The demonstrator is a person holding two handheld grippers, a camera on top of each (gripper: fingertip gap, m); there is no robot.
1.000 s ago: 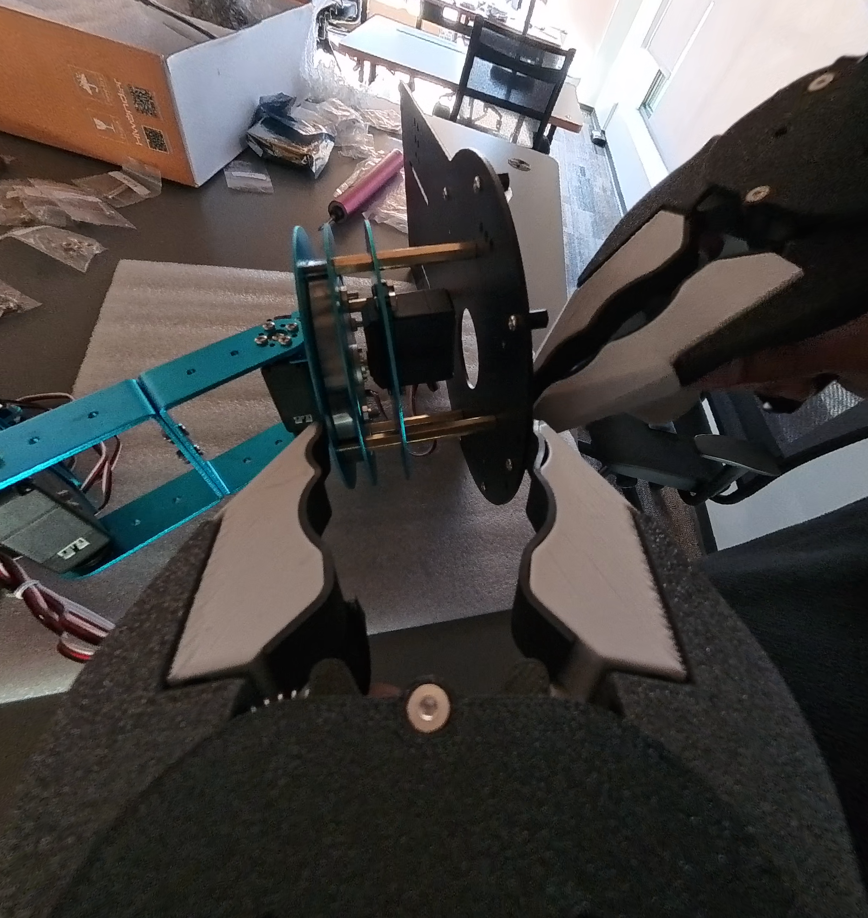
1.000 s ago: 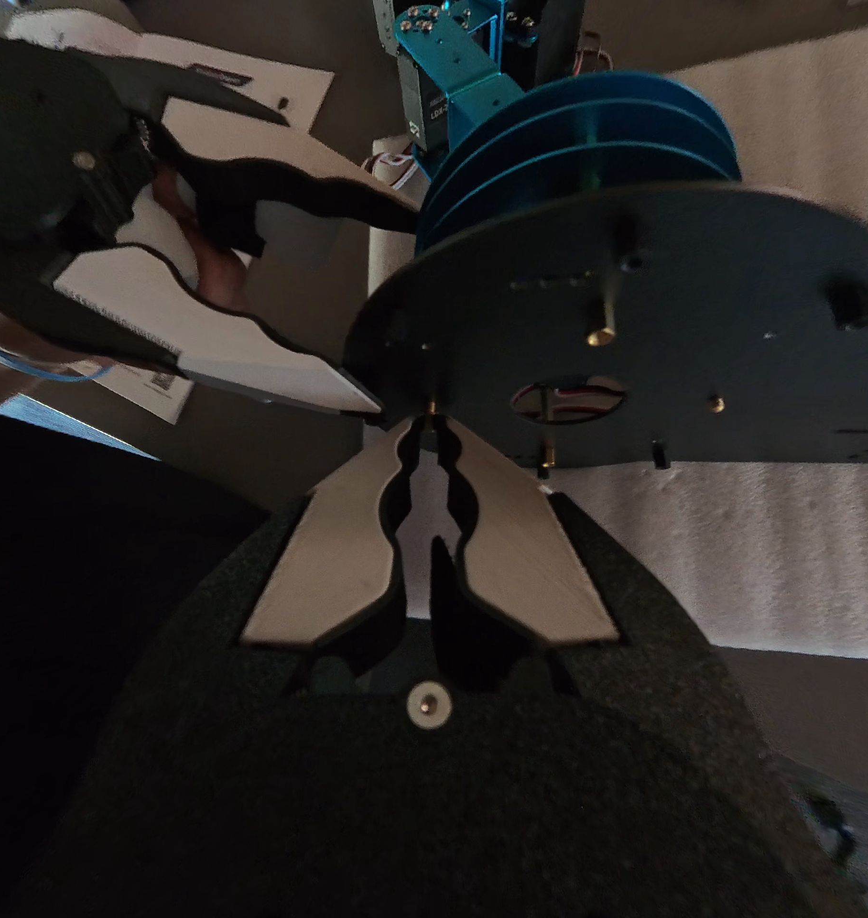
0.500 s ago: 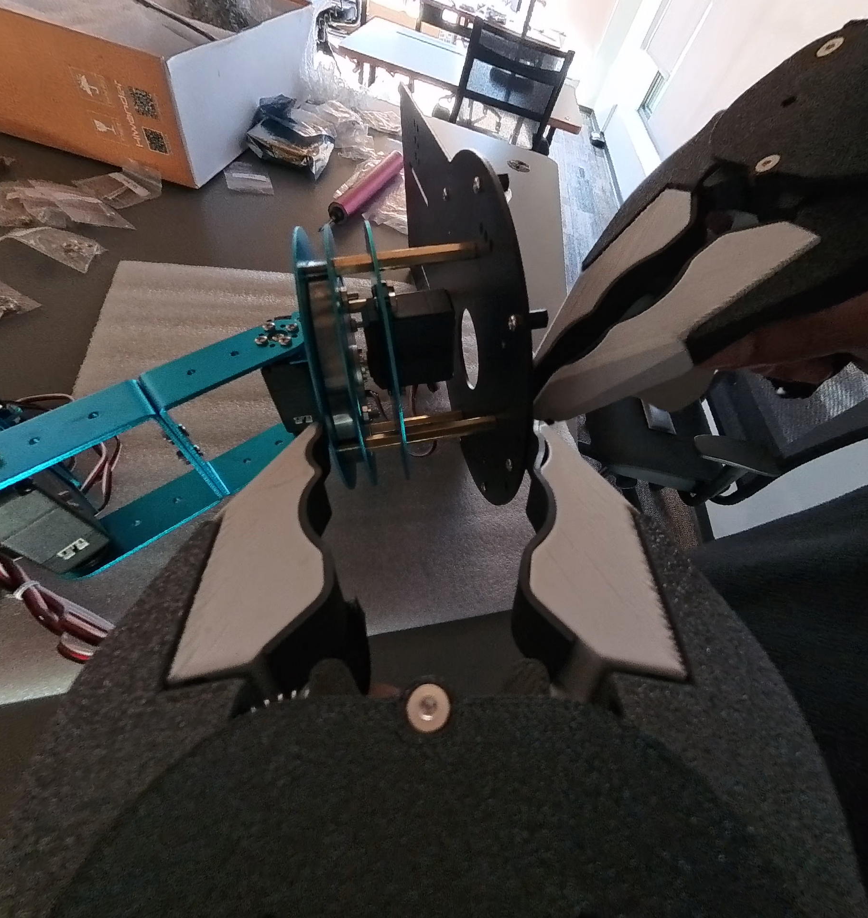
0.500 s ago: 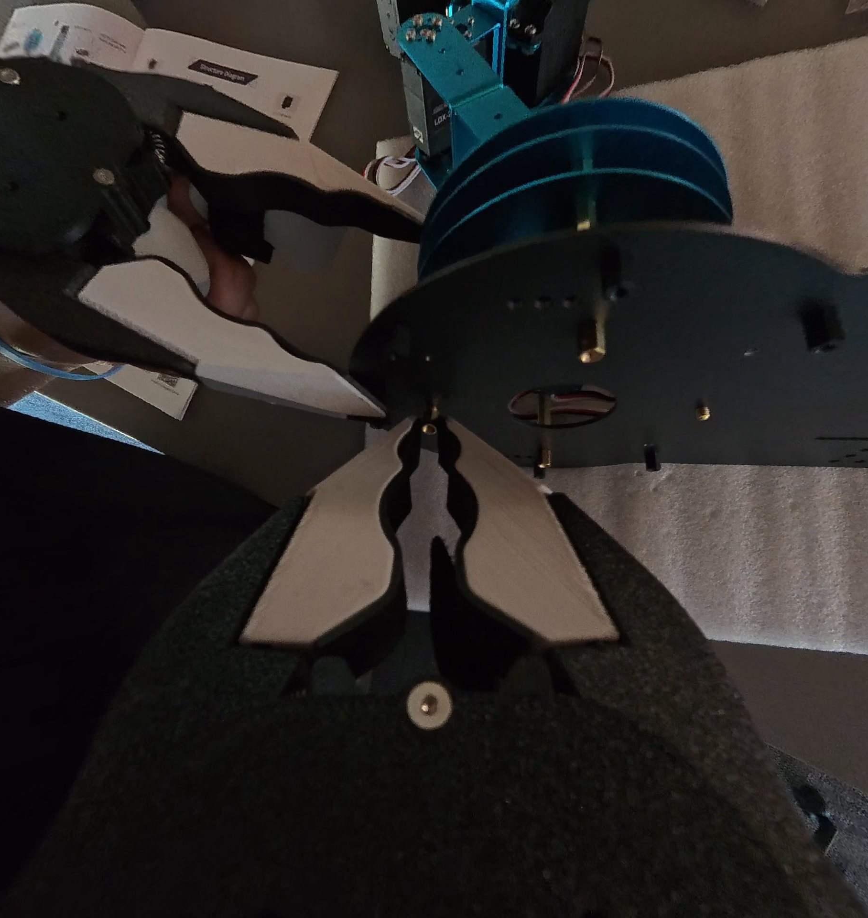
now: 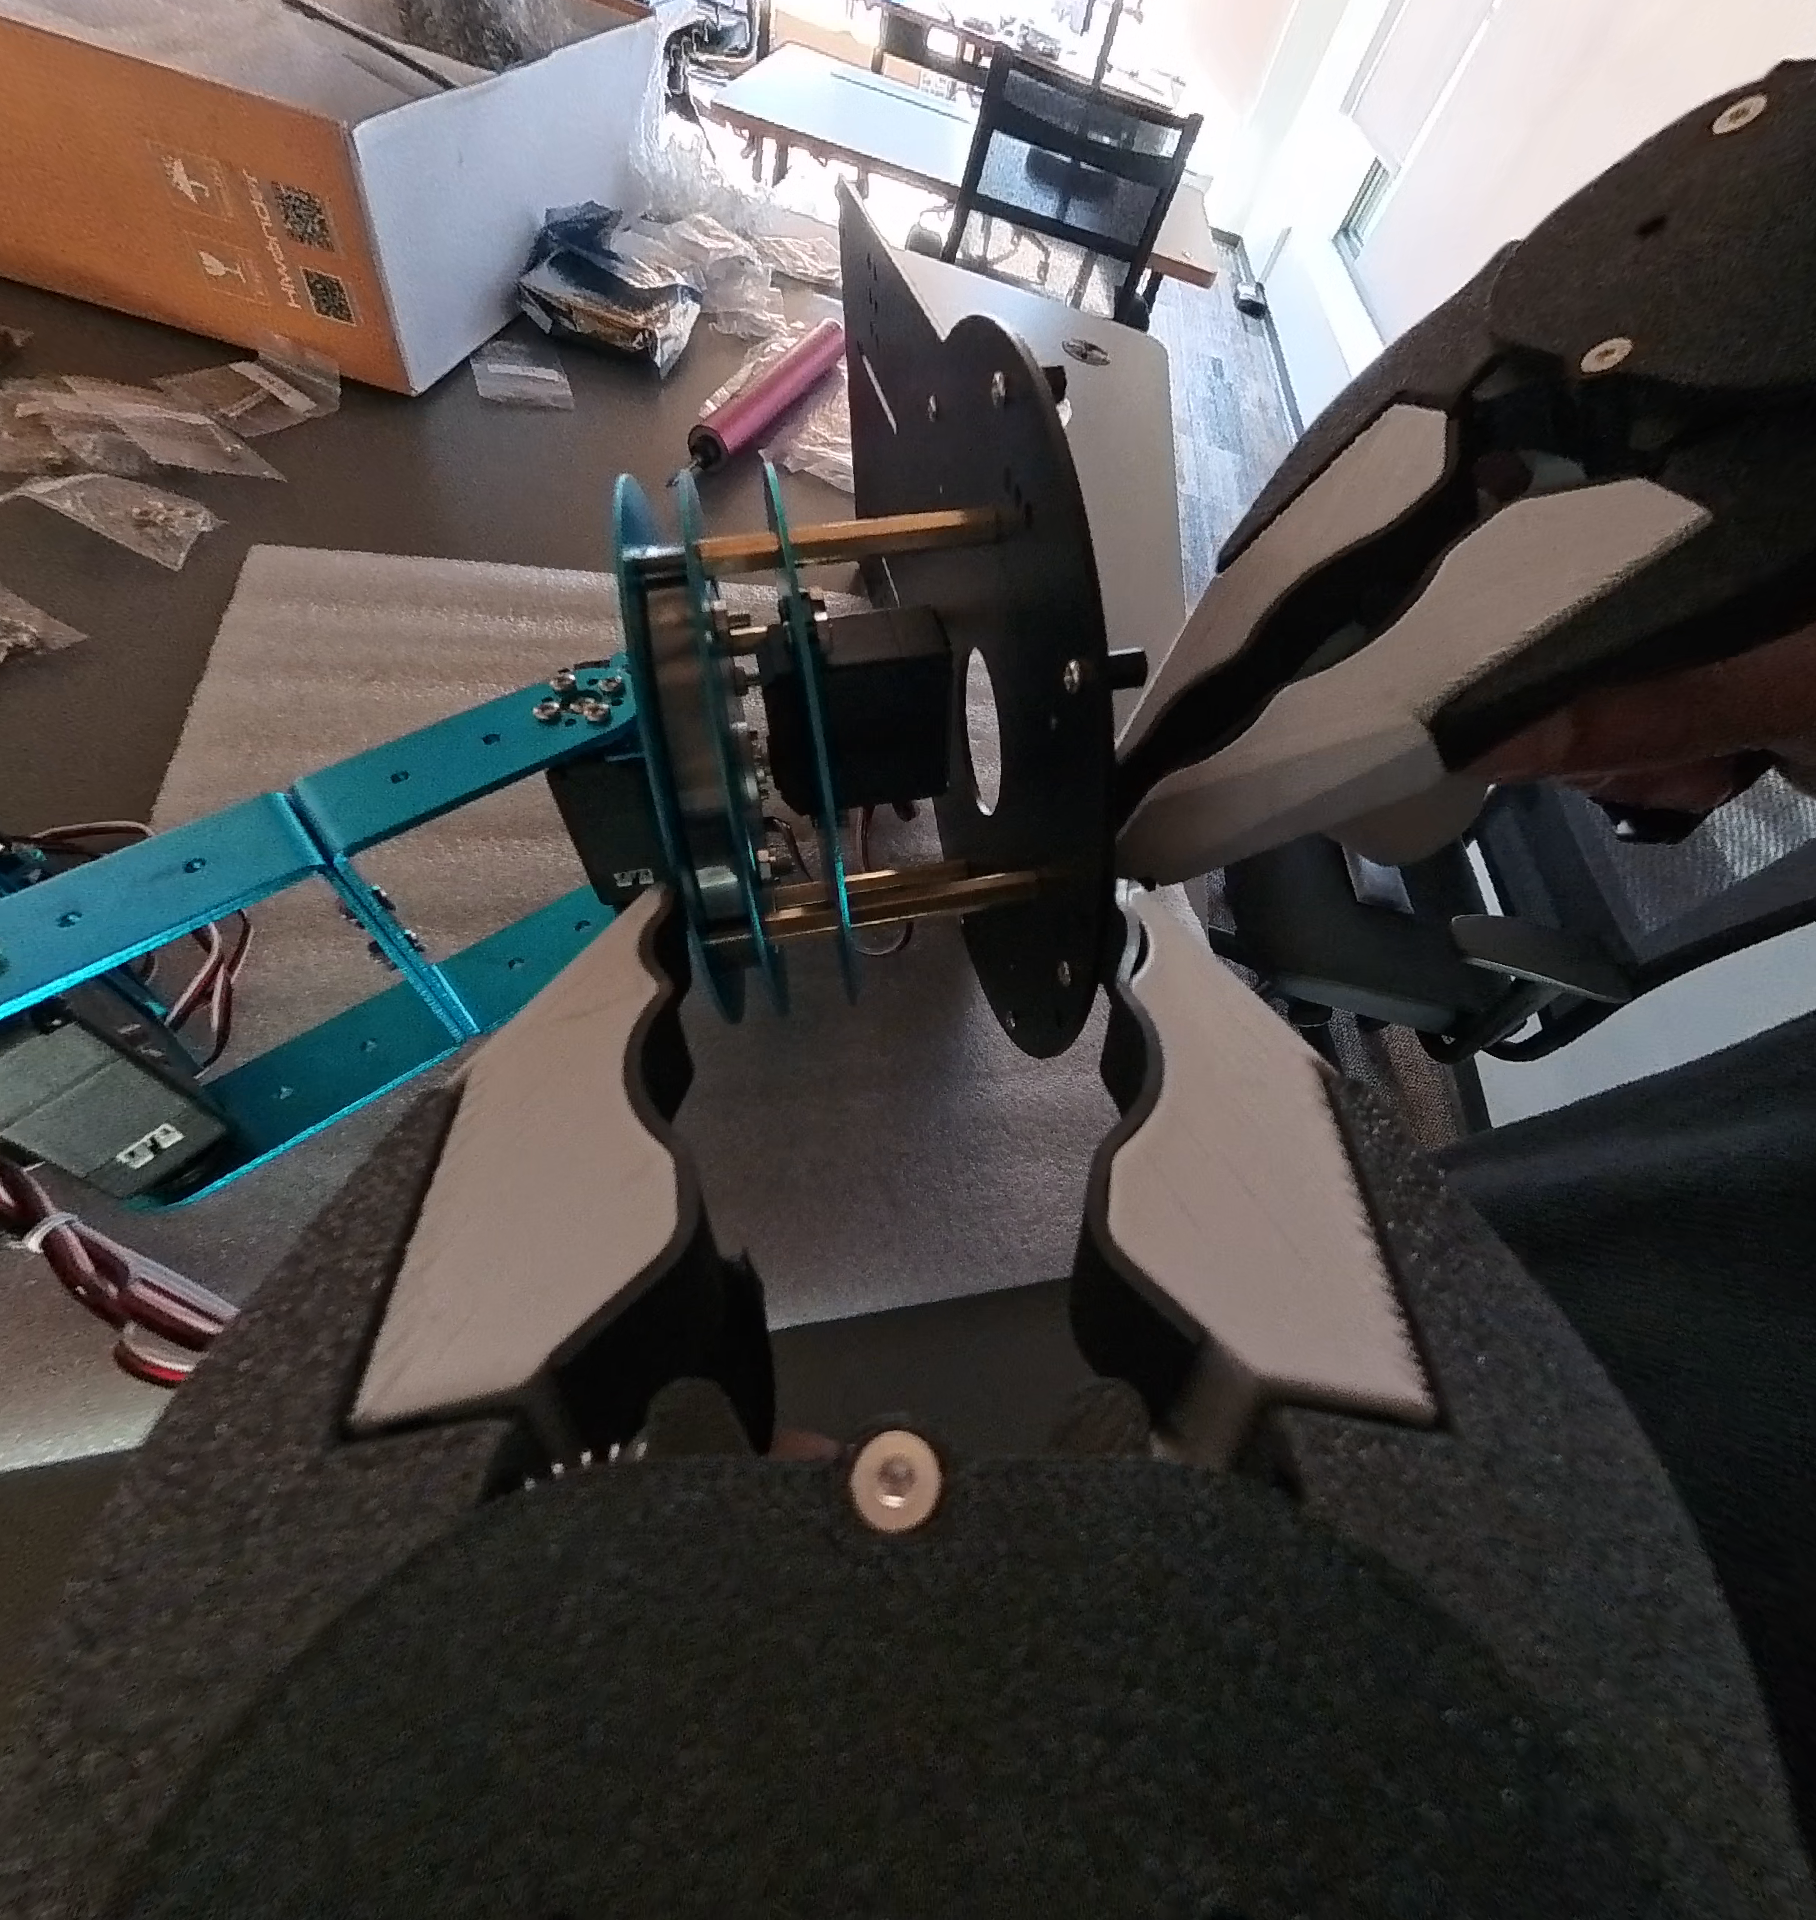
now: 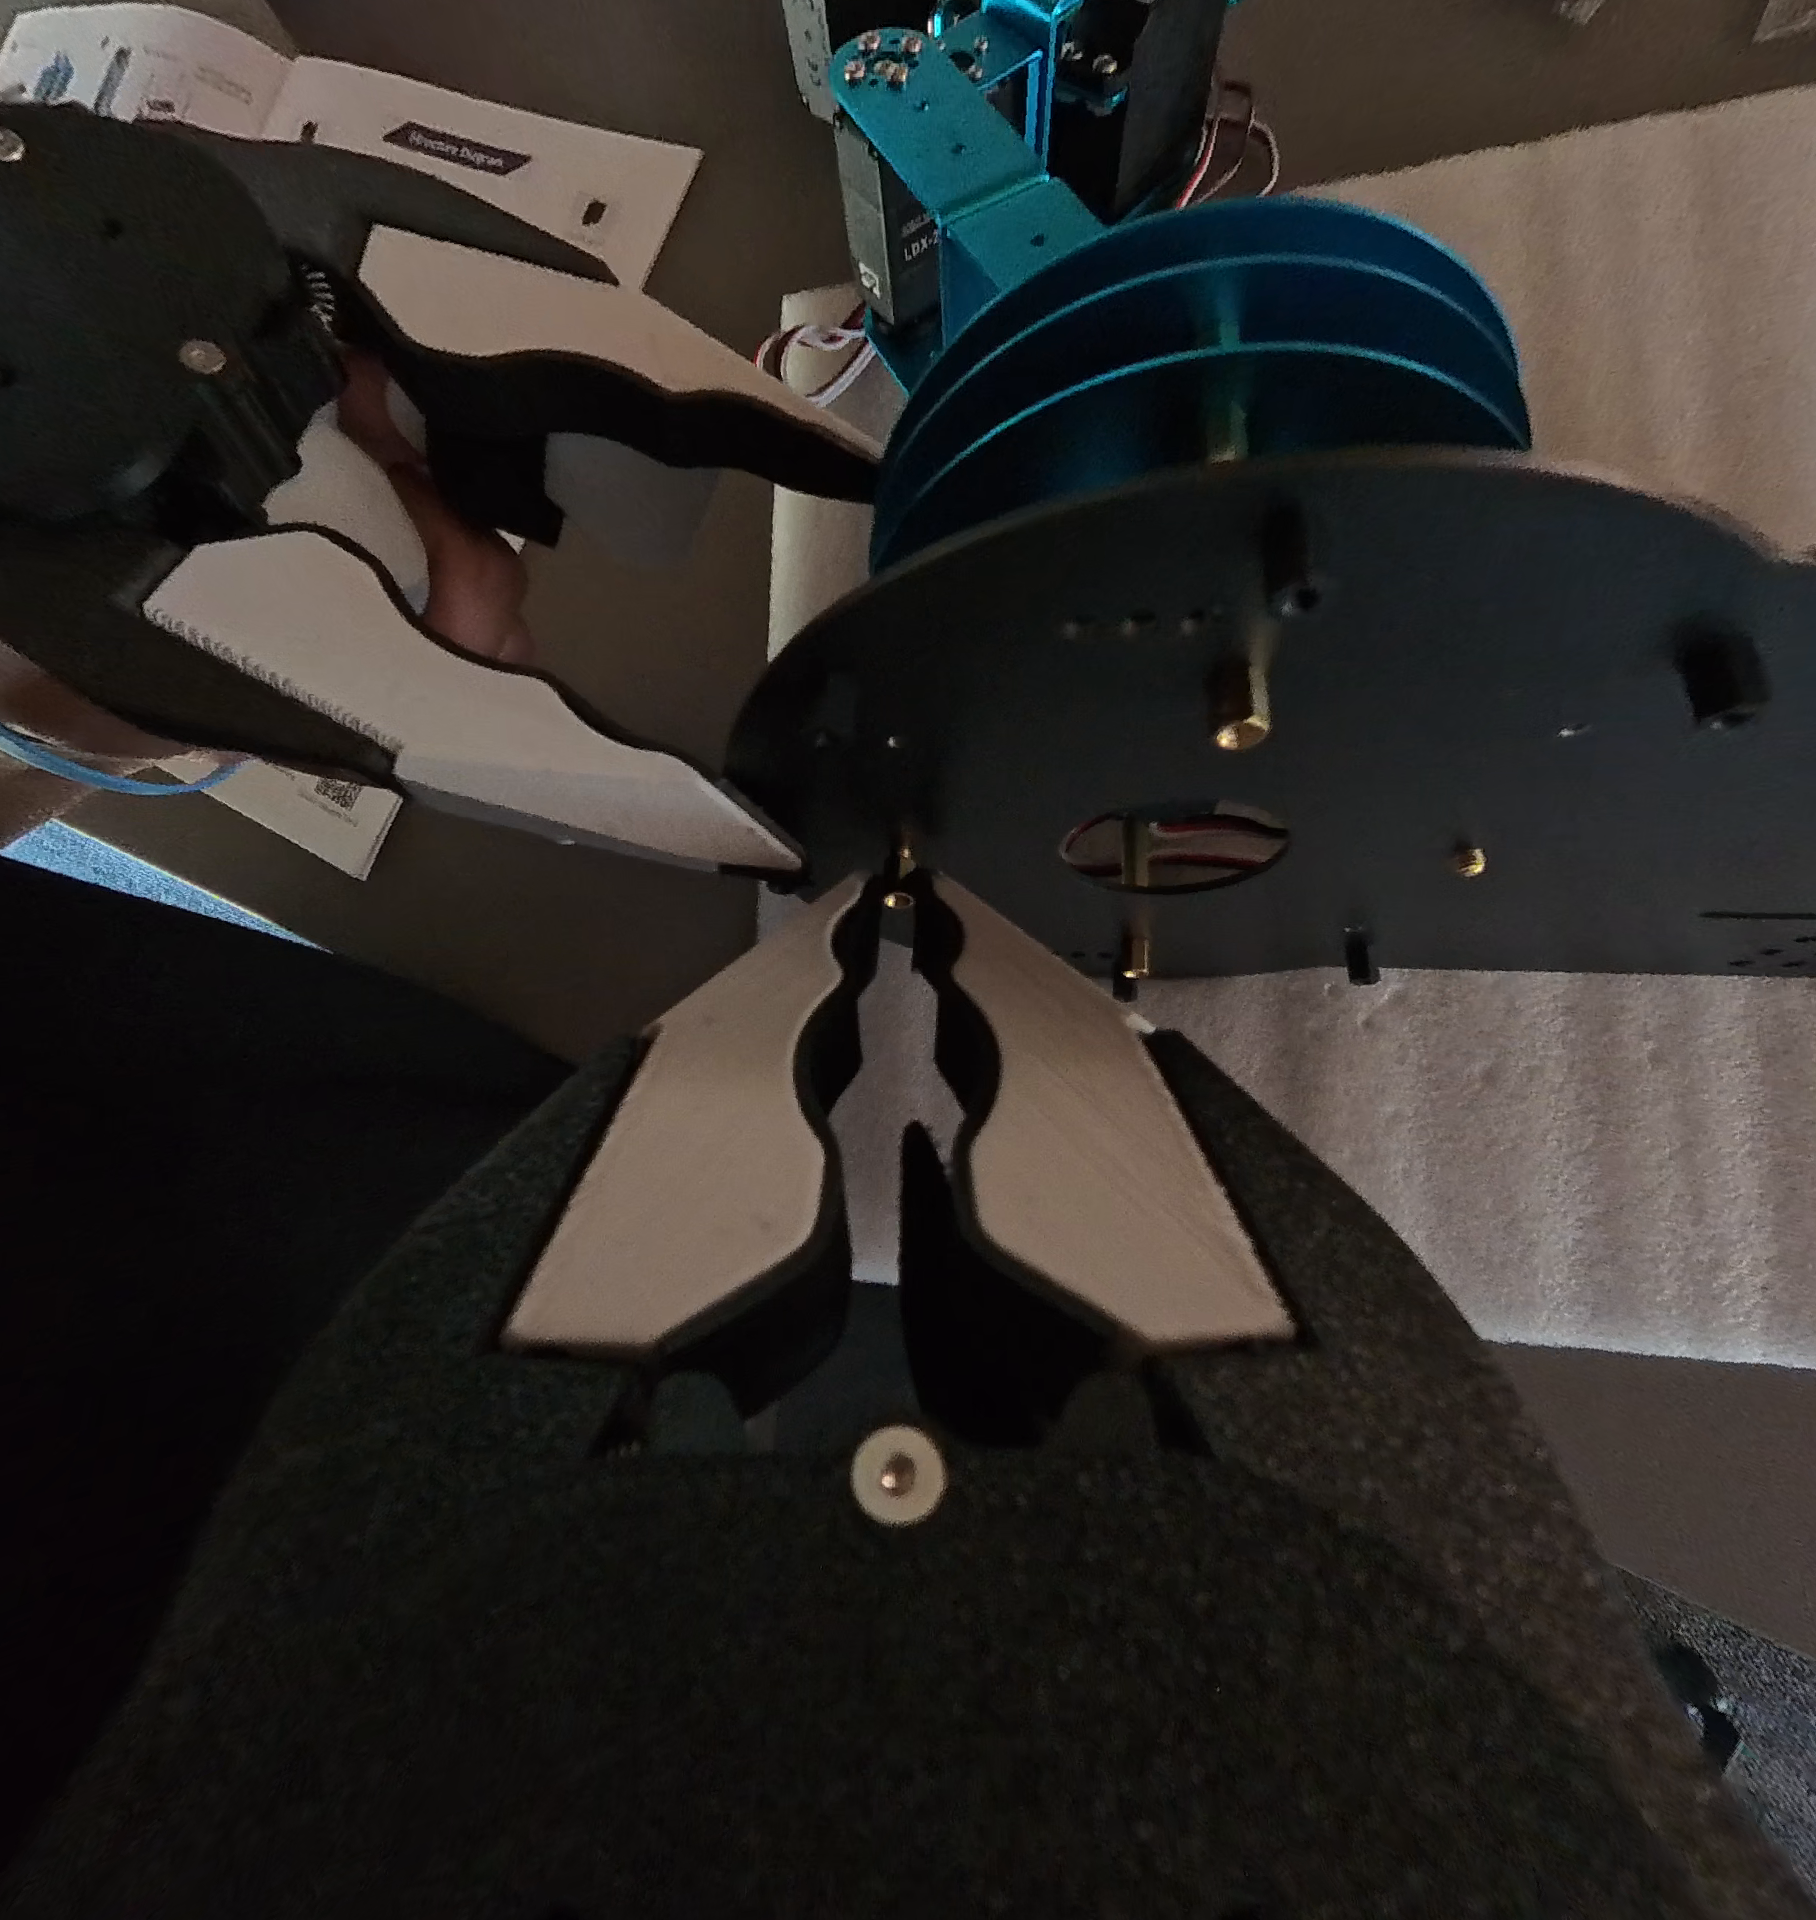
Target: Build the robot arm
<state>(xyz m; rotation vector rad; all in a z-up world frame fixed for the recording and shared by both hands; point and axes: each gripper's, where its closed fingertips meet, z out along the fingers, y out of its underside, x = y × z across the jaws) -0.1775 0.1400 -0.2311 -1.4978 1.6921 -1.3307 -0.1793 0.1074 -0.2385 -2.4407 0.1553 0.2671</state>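
Nothing moved: left tongs (image 5: 893,925) clamp blue-disc base (image 5: 883,727); right tongs (image 6: 899,899) pinch brass standoff (image 6: 896,900).

Box (image 5: 260,177) behind foam sheet (image 5: 384,644); booklet (image 6: 530,177) probably lies left.

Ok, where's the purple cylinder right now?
In the left wrist view the purple cylinder lies on the dark table beyond the blue discs, just left of the black plate and right of the orange box.
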